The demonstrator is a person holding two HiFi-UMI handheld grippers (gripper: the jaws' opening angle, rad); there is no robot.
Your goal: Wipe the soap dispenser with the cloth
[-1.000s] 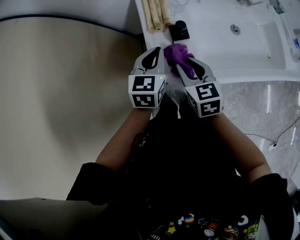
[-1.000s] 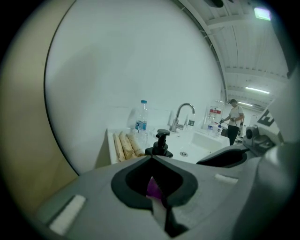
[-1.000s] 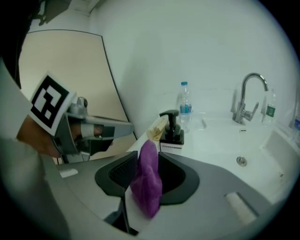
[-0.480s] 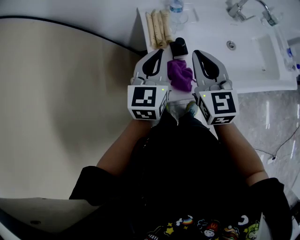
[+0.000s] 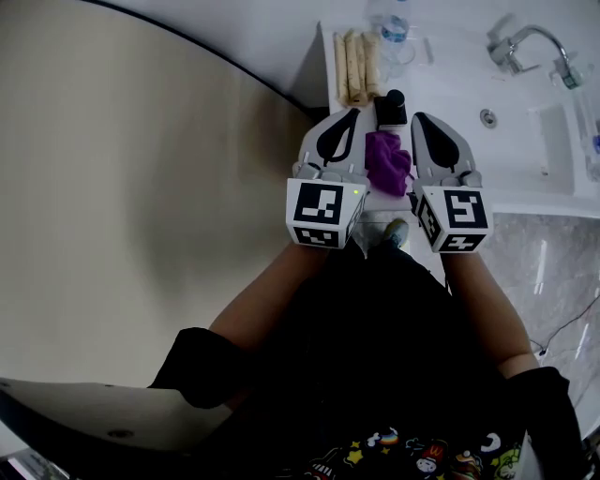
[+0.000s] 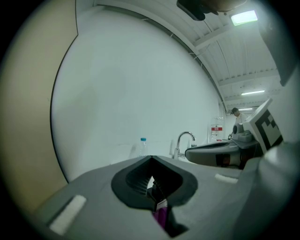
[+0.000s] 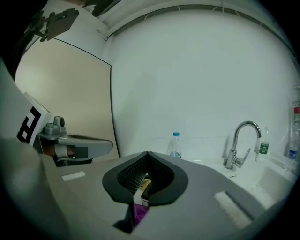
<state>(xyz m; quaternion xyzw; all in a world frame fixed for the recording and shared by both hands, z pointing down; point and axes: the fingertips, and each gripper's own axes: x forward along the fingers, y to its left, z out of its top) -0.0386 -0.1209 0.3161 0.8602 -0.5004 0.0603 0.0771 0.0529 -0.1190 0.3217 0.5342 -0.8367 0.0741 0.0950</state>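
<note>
Holds both forearms stretched forward up the middle of the head view, bare below dark sleeves, wrists side by side. Carries the left gripper (image 5: 349,117) and the right gripper (image 5: 422,120) parallel, marker cubes toward the camera, noses aimed at the upper edge of the frame and close to level, above the white countertop (image 5: 525,159). Shows each pair of jaws pressed together at the tips in its own gripper view, left (image 6: 151,157) and right (image 7: 147,153), with nothing clamped between them. In the gap between the two grippers, upper centre of the head view: a crumpled purple cloth (image 5: 388,161) lying on the countertop, held by neither claw. Just above it in the frame, touching or nearly touching its far edge: the dark soap dispenser with a black pump top (image 5: 394,101), upright, glimpsed again below the closed jaws in the right gripper view (image 7: 142,194). Further toward the top edge: three beige rolls (image 5: 356,67) side by side, then a clear plastic bottle with a blue cap (image 5: 394,23). At upper right: a chrome tap (image 5: 520,42) over the white basin.
</note>
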